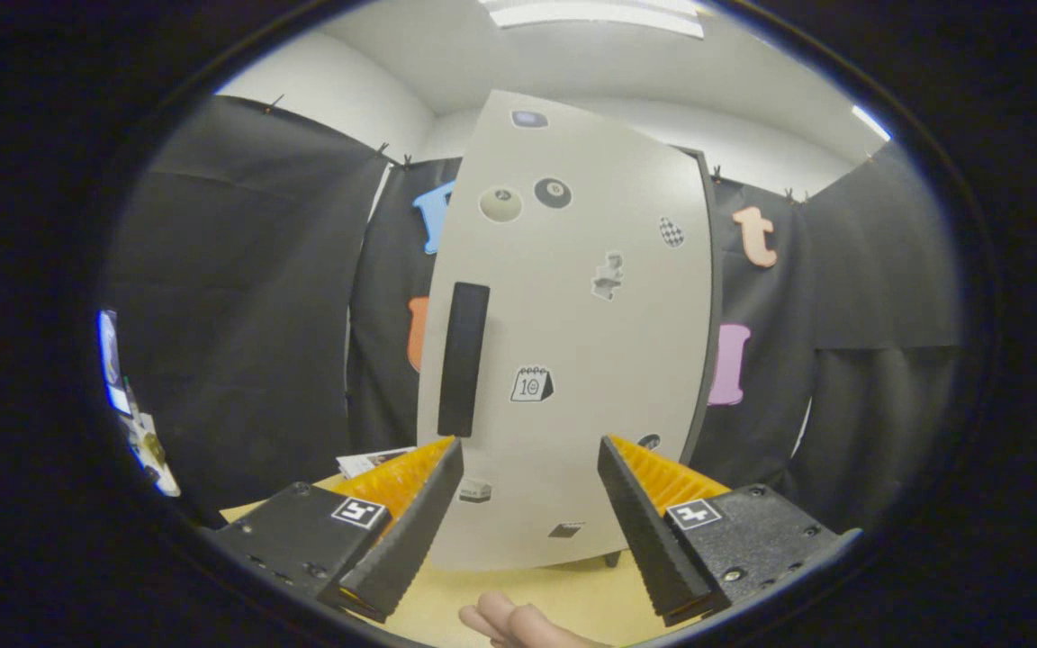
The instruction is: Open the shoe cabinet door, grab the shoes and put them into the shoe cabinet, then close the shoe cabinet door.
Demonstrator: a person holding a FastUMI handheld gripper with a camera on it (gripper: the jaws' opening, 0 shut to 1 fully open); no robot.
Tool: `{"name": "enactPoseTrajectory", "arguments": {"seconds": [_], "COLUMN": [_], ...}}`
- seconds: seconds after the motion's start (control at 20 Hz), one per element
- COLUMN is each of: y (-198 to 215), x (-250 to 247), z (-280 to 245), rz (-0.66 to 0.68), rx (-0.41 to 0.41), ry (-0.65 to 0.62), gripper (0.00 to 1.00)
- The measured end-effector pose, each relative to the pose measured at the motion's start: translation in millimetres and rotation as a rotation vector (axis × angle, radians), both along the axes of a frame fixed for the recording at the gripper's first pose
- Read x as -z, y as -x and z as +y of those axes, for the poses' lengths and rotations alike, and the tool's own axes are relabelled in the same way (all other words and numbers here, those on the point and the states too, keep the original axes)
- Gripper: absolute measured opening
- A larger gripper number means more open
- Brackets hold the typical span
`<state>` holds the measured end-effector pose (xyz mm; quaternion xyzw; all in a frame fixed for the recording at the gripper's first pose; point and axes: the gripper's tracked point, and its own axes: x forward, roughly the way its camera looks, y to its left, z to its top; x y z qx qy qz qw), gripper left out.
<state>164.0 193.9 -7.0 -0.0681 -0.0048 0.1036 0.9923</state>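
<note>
claw (529, 450): wide open, nothing in it. The two fingers sit low in the frame, with the gap aimed at the bottom half of the door.

shoe cabinet door (590, 360): dead centre of the frame, just beyond the fingers. It faces the camera flat-on and looks shut to me, with a few stickers (532, 384) on it.

handle (464, 358): dark vertical bar on the left part of the door, right above the left finger's tip.

stage: honestly could go either way. A shut door fits shoes waiting to go in, or shoes already inside and the door closed again.

hand (518, 625): fingertips poking in at the bottom centre, on the yellowish tabletop (572, 594).

doing it well: my take is that the handle is the one real grab spot, so it's worth keeping the claw square to the door.
</note>
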Motion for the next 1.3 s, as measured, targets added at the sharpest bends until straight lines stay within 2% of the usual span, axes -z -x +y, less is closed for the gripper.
{"name": "enactPoseTrajectory", "arguments": {"seconds": [0.15,0.25,0.45,0.65,0.75,1.0,1.3], "y": [16,25,33,33,37,54,68], "x": [-4,3,22,28,36,32,23], "z": [-33,-48,-78,-134,-151,-164,-168], "rz": [-0.053,-0.044,0.017,0.031,0.049,0.027,-0.036], "rx": [0.13,0.166,0.112,0.139,0.123,0.031,0.029], "ry": [-0.012,-0.016,-0.082,-0.107,-0.137,-0.198,-0.168], "gripper": [0.99,0.99,0.99,0.99,0.99,0.97,0.97]}}
